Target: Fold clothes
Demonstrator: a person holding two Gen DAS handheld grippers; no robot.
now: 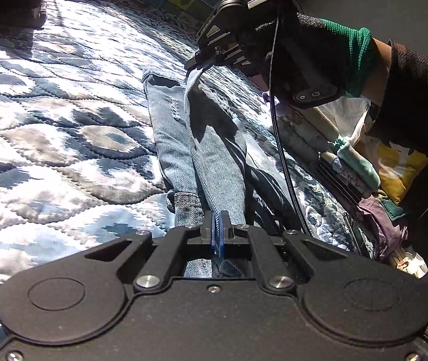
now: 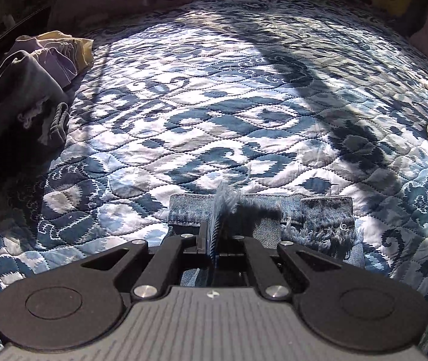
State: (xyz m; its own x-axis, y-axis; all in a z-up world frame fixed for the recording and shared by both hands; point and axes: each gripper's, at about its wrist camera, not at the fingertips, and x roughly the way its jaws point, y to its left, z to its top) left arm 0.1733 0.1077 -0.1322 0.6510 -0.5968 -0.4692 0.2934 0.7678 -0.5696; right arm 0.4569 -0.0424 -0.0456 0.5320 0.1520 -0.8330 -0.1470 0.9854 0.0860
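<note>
Right wrist: frayed denim jeans (image 2: pixel 325 219), quilted bedspread (image 2: pixel 214 105)

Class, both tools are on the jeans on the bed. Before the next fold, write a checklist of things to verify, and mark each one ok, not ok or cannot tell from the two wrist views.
1. Left tool shut on the jeans: ok, denim runs between its fingers.
2. Right tool shut on the frayed hem: ok.
3. Legs lie side by side: ok, though the held leg is raised.
4. Quilt ahead of the hem free for the fold: ok.
5. Cable clear of the jeans: not ok, it hangs close alongside them.
6. Waistband flat: cannot tell, hidden under the left tool.
</note>
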